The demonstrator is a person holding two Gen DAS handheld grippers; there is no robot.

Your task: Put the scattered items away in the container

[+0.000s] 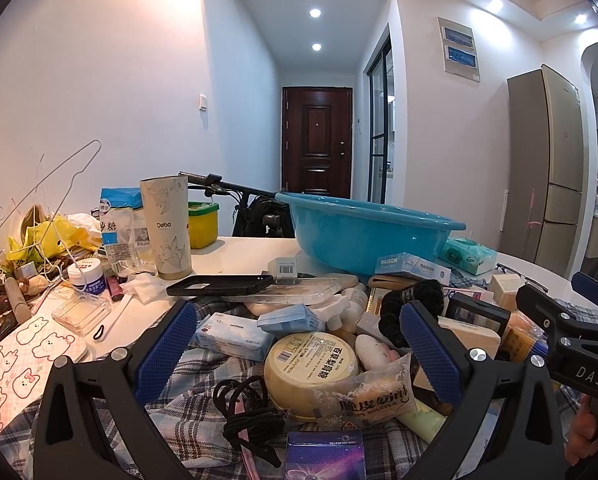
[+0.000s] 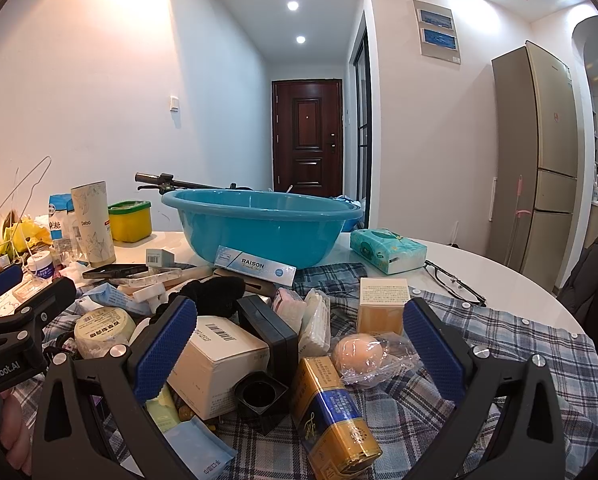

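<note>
Left tongs [image 1: 299,348] stood wide, nothing gripped; blue cross-hatched pads [image 1: 165,350] flanked a round cream tub [image 1: 311,372] and a crinkly snack bag [image 1: 373,394]; black cord [image 1: 251,420] coiled just beside the tub. Right tongs [image 2: 299,350] also wide, empty; between the pads sat a white carton [image 2: 215,364], a black box [image 2: 273,330], a glossy gold-blue pack [image 2: 333,412] and a peach ball in clear film [image 2: 359,354]. All of it lay on a plaid cloth [image 2: 499,360] over the white round desk [image 2: 511,276]. Blue plastic basin [image 2: 259,224] stood behind the pile, smooth, oval-rimmed; Raison box [image 2: 255,268] leaned against its wall; tissue pack [image 2: 387,250] near it to the right; glasses [image 2: 455,282] on the desk edge.
</note>
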